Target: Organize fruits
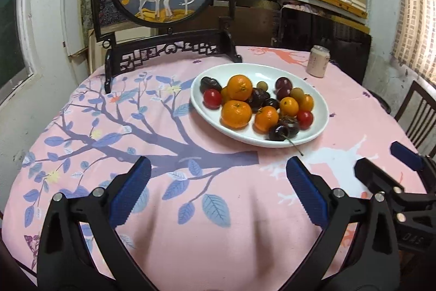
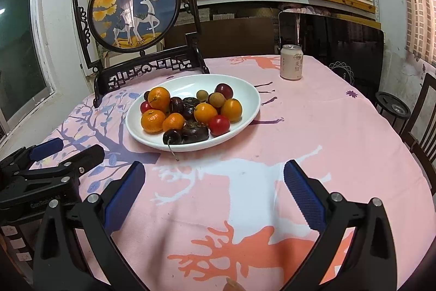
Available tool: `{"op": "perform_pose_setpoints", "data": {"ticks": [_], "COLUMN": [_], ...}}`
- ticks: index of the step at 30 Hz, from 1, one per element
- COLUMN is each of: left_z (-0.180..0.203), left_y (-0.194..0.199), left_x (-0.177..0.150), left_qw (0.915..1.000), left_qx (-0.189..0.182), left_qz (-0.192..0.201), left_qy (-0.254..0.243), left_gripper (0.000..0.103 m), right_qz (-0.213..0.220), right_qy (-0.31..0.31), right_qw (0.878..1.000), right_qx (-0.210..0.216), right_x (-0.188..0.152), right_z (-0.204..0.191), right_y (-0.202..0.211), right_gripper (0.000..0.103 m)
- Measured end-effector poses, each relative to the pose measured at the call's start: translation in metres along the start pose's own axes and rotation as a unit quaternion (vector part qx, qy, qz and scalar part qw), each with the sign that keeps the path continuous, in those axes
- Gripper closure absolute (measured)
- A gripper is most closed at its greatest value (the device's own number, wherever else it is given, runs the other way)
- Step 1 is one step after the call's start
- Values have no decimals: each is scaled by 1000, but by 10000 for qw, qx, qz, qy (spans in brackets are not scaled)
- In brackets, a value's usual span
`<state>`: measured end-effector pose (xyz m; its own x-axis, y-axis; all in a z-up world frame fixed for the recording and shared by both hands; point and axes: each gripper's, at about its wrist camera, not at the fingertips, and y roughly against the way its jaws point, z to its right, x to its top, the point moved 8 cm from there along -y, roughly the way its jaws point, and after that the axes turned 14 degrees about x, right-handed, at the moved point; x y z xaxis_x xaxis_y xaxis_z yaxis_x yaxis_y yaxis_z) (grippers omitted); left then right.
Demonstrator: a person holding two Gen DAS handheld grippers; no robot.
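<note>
A white oval plate point(image 1: 321, 111) point(image 2: 245, 94) sits on the pink tablecloth, piled with mandarins point(image 1: 236, 113) point(image 2: 152, 121), red tomatoes point(image 1: 212, 98) point(image 2: 219, 125), dark cherries point(image 1: 278, 131) point(image 2: 172, 137), plums and small longans. My left gripper point(image 1: 219, 171) hovers open over the cloth in front of the plate, nothing between its blue pads. My right gripper point(image 2: 214, 175) is likewise open and empty, just short of the plate's near rim. Each gripper also shows at the edge of the other's view: the right gripper point(image 1: 387, 162) and the left gripper point(image 2: 68, 149).
A drink can point(image 1: 318, 61) point(image 2: 291, 62) stands at the table's far right. A framed round deer picture on a dark wooden stand point(image 1: 163, 51) point(image 2: 147, 64) stands behind the plate. Shelves of boxes line the back wall; chairs point(image 2: 425, 113) stand at the right.
</note>
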<state>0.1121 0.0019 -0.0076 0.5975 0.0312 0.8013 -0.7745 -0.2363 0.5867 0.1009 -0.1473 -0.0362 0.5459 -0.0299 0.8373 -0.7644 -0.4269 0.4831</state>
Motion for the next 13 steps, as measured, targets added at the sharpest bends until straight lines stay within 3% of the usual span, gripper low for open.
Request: {"op": "perform_pose_setpoints", "data": {"ticks": [3,13], "left_z": [-1,2], "left_y": [3,2], "left_x": [-1,-2], "left_qw": [9993,9996], "left_qx": [318,221], "left_qz": [141,79], "left_qy": [-127,-139], "left_gripper": [2,2], "right_qz": [14,-48], "right_qy": [-4,-24], "right_qw": [10000,10000], "right_qx": [-10,-36], "right_x": [0,-1], "right_z": [0,1], "right_y": [0,-1], "right_gripper": [1,1]}}
